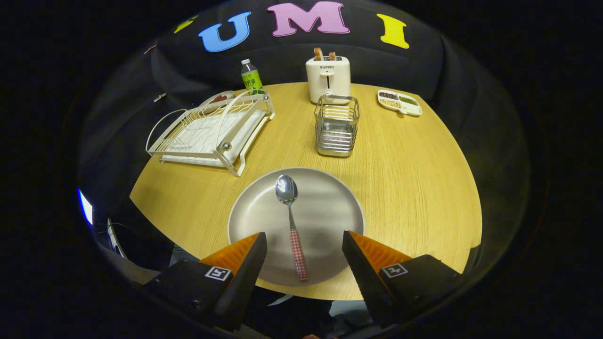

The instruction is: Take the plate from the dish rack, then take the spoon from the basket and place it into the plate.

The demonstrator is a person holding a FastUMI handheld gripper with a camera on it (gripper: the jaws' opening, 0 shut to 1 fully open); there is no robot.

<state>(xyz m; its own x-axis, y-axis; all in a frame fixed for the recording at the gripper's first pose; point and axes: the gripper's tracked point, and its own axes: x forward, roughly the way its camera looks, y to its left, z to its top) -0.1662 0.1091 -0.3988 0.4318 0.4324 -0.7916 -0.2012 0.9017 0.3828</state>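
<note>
On the round, light wooden table (414,188), at about ten o'clock from the plate, a white wire dish rack (212,132) is seen standing on its white drip tray, with no plate held in its slots. Just behind the rack, at its far edge, a small pale dish (217,99) with something reddish on it is partly hidden, and a clear plastic bottle with a green label (251,77) is set upright beside it.

Toward the centre, a round, pale grey plate (330,212) is laid flat on the table, near its closest edge. A metal spoon with a red-and-white checked handle (292,221) is rested in the plate, its bowl pointed to twelve o'clock and its handle to six o'clock, the handle end lying close to the plate's near rim.

The gripper (304,249) is held open above the near part of the plate, the two fingers spread wide on either side of the spoon handle and touching nothing.

At twelve o'clock from the plate, a square metal wire basket (336,125) is stood upright, and beyond it a white toaster (328,79) with two slices of toast is seen. At two o'clock, a white divided tray (399,102) holding small portions of grains is placed near the table's far edge.
</note>
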